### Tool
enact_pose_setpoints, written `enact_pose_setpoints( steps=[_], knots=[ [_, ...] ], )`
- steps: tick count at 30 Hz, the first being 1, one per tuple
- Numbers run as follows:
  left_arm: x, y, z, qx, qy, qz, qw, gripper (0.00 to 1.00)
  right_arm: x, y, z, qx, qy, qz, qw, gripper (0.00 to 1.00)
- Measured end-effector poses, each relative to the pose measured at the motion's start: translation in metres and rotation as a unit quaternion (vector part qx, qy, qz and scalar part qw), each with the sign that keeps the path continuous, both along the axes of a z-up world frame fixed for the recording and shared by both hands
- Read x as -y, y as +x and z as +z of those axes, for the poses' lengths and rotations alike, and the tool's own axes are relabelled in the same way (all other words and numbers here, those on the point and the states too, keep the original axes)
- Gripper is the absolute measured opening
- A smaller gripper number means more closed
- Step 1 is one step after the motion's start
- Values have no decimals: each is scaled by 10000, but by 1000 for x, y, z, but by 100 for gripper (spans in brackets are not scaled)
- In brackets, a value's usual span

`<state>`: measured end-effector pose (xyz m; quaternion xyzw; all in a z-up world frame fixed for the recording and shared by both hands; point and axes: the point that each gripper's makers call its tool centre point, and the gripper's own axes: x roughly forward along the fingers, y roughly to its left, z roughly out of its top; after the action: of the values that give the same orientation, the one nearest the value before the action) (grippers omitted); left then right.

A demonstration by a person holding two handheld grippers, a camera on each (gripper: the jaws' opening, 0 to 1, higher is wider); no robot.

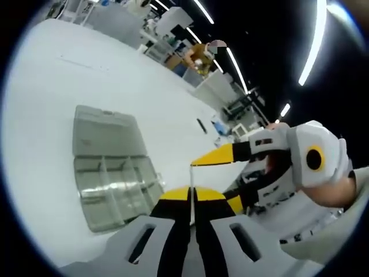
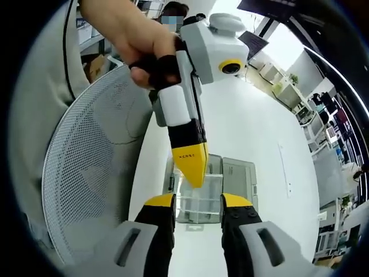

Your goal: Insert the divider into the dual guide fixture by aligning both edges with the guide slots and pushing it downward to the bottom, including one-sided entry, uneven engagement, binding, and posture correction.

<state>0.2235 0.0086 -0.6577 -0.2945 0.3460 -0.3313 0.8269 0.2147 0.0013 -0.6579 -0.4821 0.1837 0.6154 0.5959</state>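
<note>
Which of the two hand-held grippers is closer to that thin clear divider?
Left. The left gripper is shut on the divider, edge-on between its jaws. The right gripper is open, one yellow tip close to the divider's upper edge; contact unclear.

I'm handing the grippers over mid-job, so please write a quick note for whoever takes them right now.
Left gripper: fingers shut on a thin clear divider, seen edge-on and standing up between them.
Right gripper: fingers apart and holding nothing, with one tip at the divider's top edge.
Fixture: a clear case lies on the white table with its lid folded open, apart from both grippers.
Done: the divider is picked up.
Left: it isn't in the guide slots yet. Bring it over the case, line up both edges and push it to the bottom.
</note>
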Motion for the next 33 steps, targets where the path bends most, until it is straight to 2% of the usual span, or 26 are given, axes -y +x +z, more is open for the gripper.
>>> enact_pose_setpoints(
  steps=[13, 18, 24, 26, 33],
  knots=[
    [-3, 0, 7, 767, 254, -321, 9962, 0, 4, 10, 10, -232, 124, -191, 9995, 19],
    [-2, -2, 11, 1325, 508, -576, 9882, 0, 5, 12, 14, -417, 71, -218, 9989, 15],
    [-1, -6, 14, 1581, 629, -720, 9828, 0, 5, 11, 18, -672, -19, -162, 9976, 10],
    [-1, -7, 15, 1698, 711, -786, 9798, 0, 4, 8, 20, -907, 1, -186, 9957, 9],
    [-1, -10, 18, 1966, 859, -934, 9722, 0, 3, 4, 24, -1120, -221, -17, 9935, 7]
  ],
)
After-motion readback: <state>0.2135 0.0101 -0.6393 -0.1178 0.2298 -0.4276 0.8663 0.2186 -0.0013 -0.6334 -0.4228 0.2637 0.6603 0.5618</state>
